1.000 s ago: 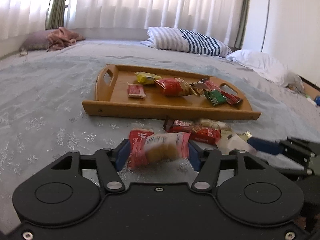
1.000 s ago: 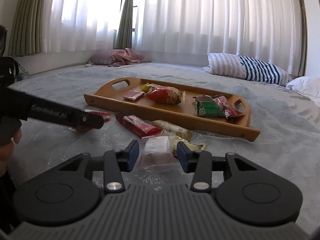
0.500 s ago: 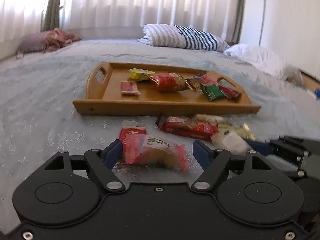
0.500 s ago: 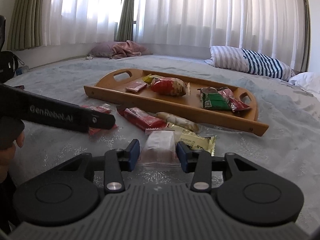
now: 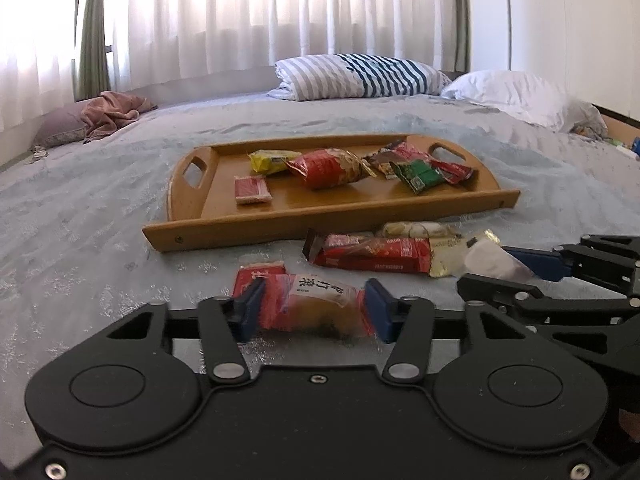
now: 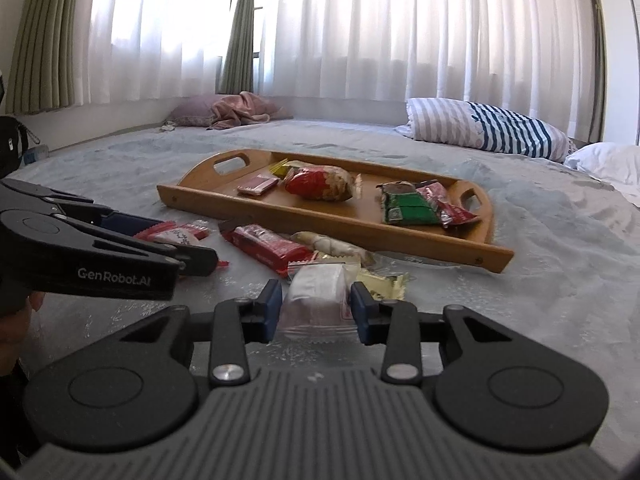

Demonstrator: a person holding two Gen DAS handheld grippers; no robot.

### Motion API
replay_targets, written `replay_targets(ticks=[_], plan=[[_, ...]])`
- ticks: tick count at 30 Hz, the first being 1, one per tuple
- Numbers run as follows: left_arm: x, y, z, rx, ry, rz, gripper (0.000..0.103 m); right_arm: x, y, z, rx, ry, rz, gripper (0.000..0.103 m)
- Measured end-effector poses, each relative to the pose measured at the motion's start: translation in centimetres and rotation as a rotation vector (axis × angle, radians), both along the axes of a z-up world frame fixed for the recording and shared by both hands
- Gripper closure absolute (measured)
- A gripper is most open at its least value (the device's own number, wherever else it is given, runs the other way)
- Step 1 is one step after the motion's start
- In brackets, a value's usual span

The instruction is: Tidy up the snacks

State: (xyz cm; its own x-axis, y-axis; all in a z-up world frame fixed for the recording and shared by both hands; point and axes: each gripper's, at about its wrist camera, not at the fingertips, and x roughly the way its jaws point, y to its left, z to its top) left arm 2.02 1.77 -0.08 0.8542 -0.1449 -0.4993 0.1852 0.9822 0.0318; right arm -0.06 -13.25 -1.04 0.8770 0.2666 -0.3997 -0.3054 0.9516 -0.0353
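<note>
on the grey bedspread (image 5: 100, 208), near the wooden tray (image 5: 280, 224), the left gripper (image 5: 312, 308) has just been closing and clamps a red packet (image 5: 312, 300); the right gripper (image 6: 316, 306), also closing, pinches a white packet (image 6: 316, 292).

Loose wrapped snacks (image 5: 372, 254) lie on the bedspread beside a wooden tray (image 5: 280, 224) apparently holding six.

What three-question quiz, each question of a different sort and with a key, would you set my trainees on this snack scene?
1. True or false: the wooden tray holds no snacks.
2. Which packet sits between the fingers of the right gripper? A green, B white, C yellow.
3. In one word, what does the long red bar lie on?

Key: 1 false, several packets lie in it. 2 B, the white packet. 3 the bedspread, in front of the tray.
</note>
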Motion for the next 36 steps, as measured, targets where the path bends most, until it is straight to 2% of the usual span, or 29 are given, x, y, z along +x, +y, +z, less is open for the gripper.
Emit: replay_targets(ticks=[9,11,15,20,23,25,26,28,30,34,36], plan=[[0.6,0.5,0.8,-0.042,0.009,0.022,0.063,0.3,-0.5,0.9,0.018,-0.029,-0.021,0.062],[0.9,0.7,1.2,-0.052,0.007,0.038,0.08,0.5,-0.6,1.2,0.025,-0.034,-0.026,0.061],[2.1,1.5,2.2,-0.102,0.015,0.052,0.085,0.9,-0.8,1.7,0.034,-0.045,-0.039,0.061],[2.6,1.7,2.3,-0.081,0.024,0.074,0.085,1.3,-1.2,2.1,0.043,-0.057,-0.061,0.061],[1.9,1.5,1.8,-0.063,0.028,0.06,0.071,1.4,-1.4,2.0,0.043,-0.05,-0.07,0.061],[1.4,1.3,1.5,-0.059,0.031,0.045,0.056,1.3,-1.5,1.8,0.037,-0.047,-0.076,0.063],[1.1,1.3,1.4,-0.062,0.032,0.033,0.053,1.3,-1.6,1.7,0.032,-0.043,-0.081,0.067],[0.7,1.0,1.2,-0.063,0.034,0.018,0.041,1.3,-1.7,1.6,0.03,-0.035,-0.085,0.067],[0.6,0.7,0.8,-0.057,0.036,0.016,0.033,1.3,-1.7,1.4,0.026,-0.026,-0.085,0.067],[0.8,0.1,0.2,-0.047,0.049,0.01,0.031,1.0,-1.7,1.1,0.026,-0.014,-0.078,0.063],[0.9,-0.2,0.0,-0.033,0.043,0.01,0.033,0.6,-1.7,0.7,0.027,-0.009,-0.076,0.048]])
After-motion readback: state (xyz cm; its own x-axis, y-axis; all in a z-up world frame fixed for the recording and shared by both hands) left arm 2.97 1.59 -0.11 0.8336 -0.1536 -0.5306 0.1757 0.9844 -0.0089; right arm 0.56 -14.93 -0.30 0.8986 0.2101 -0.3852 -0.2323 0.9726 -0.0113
